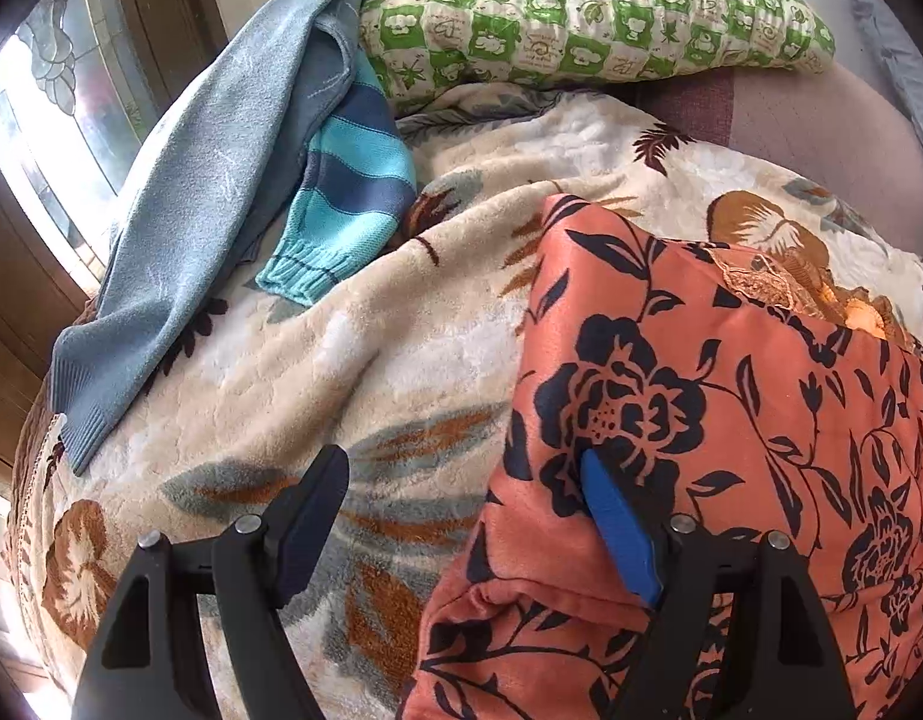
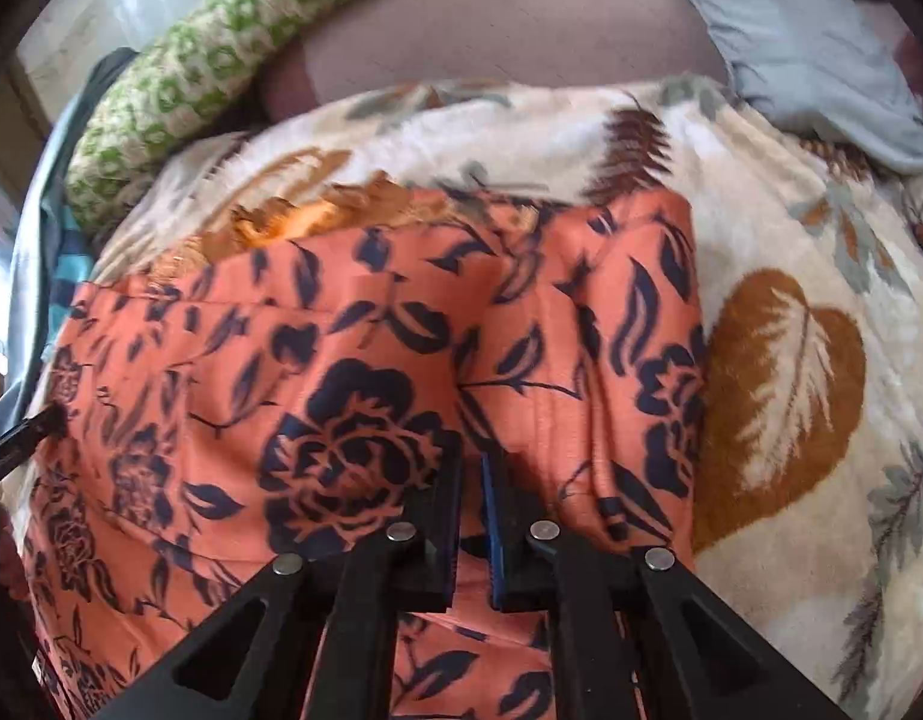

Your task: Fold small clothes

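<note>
My left gripper [image 1: 461, 516] stands wide, one finger [image 1: 617, 534] resting on the orange floral cloth's [image 1: 701, 420] edge, the other over the blanket [image 1: 353, 360]. My right gripper [image 2: 470, 480] is pinched nearly shut over that cloth; I cannot tell whether fabric is caught. A striped sweater [image 1: 347, 192] lies by the pillow [image 1: 593, 12].

Left claw [image 1: 455, 483] agape; right claw [image 2: 470, 468] clamped

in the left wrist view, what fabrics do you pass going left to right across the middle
grey-blue sweater → striped knit sleeve → cream leaf-print blanket → orange floral garment
</note>
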Available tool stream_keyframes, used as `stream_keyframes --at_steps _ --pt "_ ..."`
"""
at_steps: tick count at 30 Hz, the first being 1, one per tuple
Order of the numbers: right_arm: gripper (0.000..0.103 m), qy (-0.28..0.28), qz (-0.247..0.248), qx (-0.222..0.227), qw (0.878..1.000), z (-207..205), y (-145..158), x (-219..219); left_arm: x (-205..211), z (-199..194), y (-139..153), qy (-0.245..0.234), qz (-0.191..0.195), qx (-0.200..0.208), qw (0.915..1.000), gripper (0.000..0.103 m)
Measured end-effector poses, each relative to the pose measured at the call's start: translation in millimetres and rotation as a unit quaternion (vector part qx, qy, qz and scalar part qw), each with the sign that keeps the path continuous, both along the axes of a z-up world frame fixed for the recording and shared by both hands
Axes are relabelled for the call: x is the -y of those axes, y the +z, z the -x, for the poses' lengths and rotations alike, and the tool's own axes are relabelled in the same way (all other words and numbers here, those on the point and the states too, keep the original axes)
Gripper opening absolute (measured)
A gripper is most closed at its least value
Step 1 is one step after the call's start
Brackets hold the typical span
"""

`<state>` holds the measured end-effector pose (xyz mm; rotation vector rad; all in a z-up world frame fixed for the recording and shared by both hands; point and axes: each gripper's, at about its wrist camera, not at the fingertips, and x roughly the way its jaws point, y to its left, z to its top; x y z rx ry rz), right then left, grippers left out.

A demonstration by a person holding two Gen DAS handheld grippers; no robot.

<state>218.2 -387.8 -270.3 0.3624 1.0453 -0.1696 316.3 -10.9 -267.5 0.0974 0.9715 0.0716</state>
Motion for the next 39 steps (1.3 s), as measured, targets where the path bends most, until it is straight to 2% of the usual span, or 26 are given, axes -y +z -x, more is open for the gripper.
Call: stream_keyframes --at_steps 3,6,10,11,12,15,16,18,20,22,23,25,27,28,30,34,35,39 --pt "0.003 -0.010 0.021 -0.040 0.999 6 3 3 -4 -1 -4 0.004 0.006 -0.008 0.9999 0.082" --pt "0.003 -0.006 0.035 -0.056 0.998 9 5 0 -2 1 -2 0.002 -0.003 -0.008 1.0000 0.082" --pt "0.003 0.003 0.024 -0.085 0.996 16 19 1 -6 2 5 0.010 0.013 -0.001 0.9999 0.081" --pt "0.004 0.005 0.025 -0.068 0.997 17 25 0 -6 2 8 0.011 0.020 0.010 0.9997 0.081" --pt "0.011 0.009 0.027 -0.031 0.999 16 33 3 -7 2 13 0.012 0.029 0.025 0.9992 0.081" --pt "0.011 0.017 0.010 0.080 0.997 15 58 4 -5 2 24 0.011 0.049 0.058 0.9971 0.081" --pt "0.011 0.025 0.004 0.097 0.995 12 58 4 -3 0 23 0.008 0.051 0.058 0.9970 0.081" --pt "0.011 0.038 0.013 0.101 0.994 -1 52 3 2 -3 15 0.007 0.044 0.044 0.9980 0.081" --pt "0.011 0.055 -0.006 0.108 0.993 -13 43 5 5 -7 6 0.010 0.028 0.032 0.9991 0.081" --pt "0.011 0.076 -0.024 0.091 0.993 -26 31 5 4 -8 0 0.014 0.023 0.025 0.9993 0.082" --pt "0.011 0.085 -0.016 0.070 0.994 -38 19 5 3 -9 -1 0.018 0.022 0.024 0.9993 0.082" --pt "0.011 0.039 0.038 0.020 0.998 -43 1 13 -1 -9 -2 0.027 0.015 0.024 0.9992 0.082" --pt "0.006 -0.006 -0.028 0.017 0.999 -39 -2 38 -6 -11 -4 0.034 0.016 0.021 0.9991 0.087" --pt "0.002 -0.020 -0.044 0.008 0.999 -37 -2 46 -9 -12 -5 0.042 0.019 0.020 0.9987 0.088" --pt "0.000 -0.032 -0.017 0.001 0.999 -32 -1 48 -12 -12 -6 0.050 0.025 0.019 0.9983 0.088" --pt "0.000 -0.042 0.063 -0.024 0.997 -21 1 34 -9 -8 -6 0.046 0.006 0.030 0.9985 0.089" --pt "0.000 -0.048 0.067 -0.027 0.996 -16 -1 36 -11 -9 -7 0.048 0.011 0.028 0.9984 0.090" --pt "0.000 -0.079 0.010 -0.027 0.996 7 -4 70 -20 -10 -8 0.060 0.044 0.020 0.9970 0.092"
